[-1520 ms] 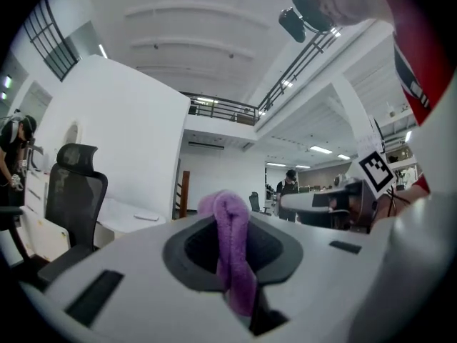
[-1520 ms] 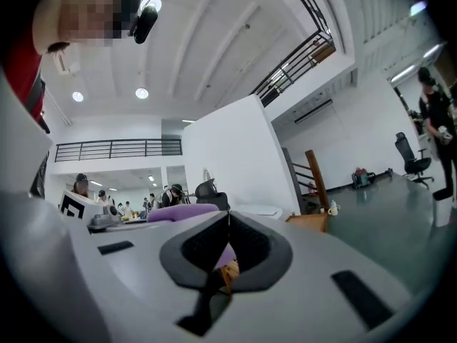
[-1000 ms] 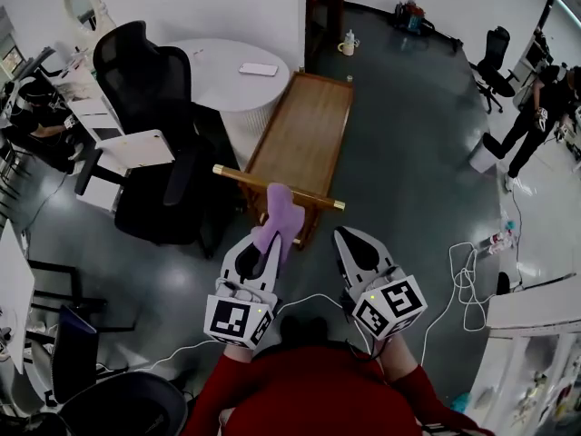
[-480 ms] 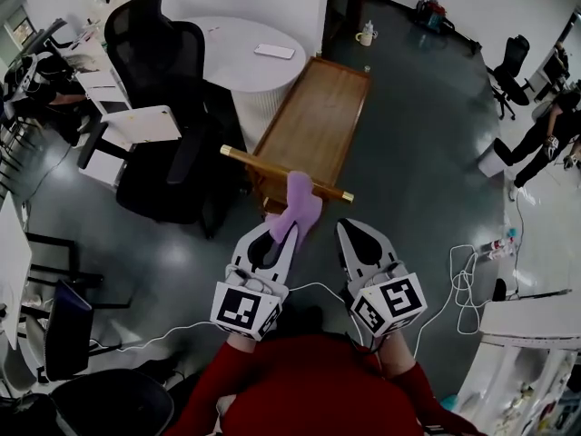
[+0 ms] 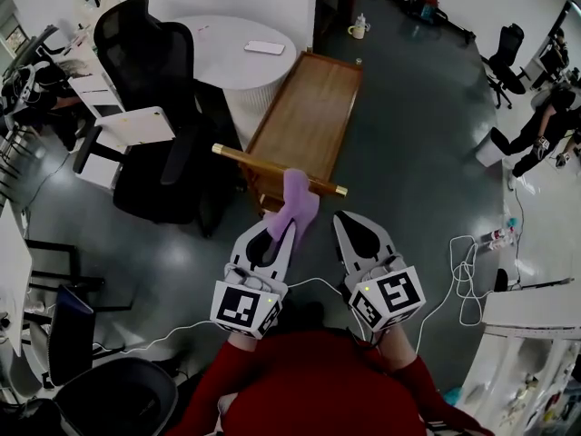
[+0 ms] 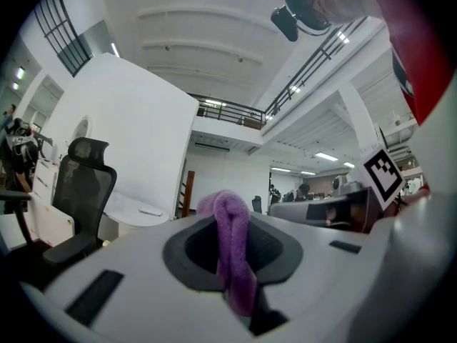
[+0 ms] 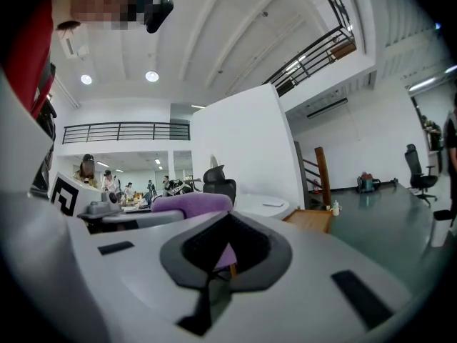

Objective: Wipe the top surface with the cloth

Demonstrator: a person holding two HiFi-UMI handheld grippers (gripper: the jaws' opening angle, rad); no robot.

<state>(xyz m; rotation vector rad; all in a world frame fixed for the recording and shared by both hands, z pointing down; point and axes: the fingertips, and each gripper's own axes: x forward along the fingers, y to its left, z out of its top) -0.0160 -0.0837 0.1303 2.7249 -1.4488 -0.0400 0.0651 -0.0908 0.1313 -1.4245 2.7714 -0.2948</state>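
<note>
Change: cloth (image 5: 297, 203) sits further right along the rail (image 5: 243, 157) than a second ago.
Cloth: draped over the rail at the near end of the wooden counter (image 5: 309, 107).
Left tongs (image 5: 287, 232): clamped on the cloth.
Right tongs (image 5: 344, 220): together, empty, just beside the cloth.

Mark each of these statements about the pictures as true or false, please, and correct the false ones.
1. The left gripper is shut on the purple cloth. True.
2. The cloth lies spread out on the wooden top. False: it is held up in the left gripper.
3. The right gripper holds a sponge. False: it holds nothing.
4. A small flat item lies on the round white table. True.
5. The black chair stands right of the wooden top in the head view. False: it stands left of it.
</note>
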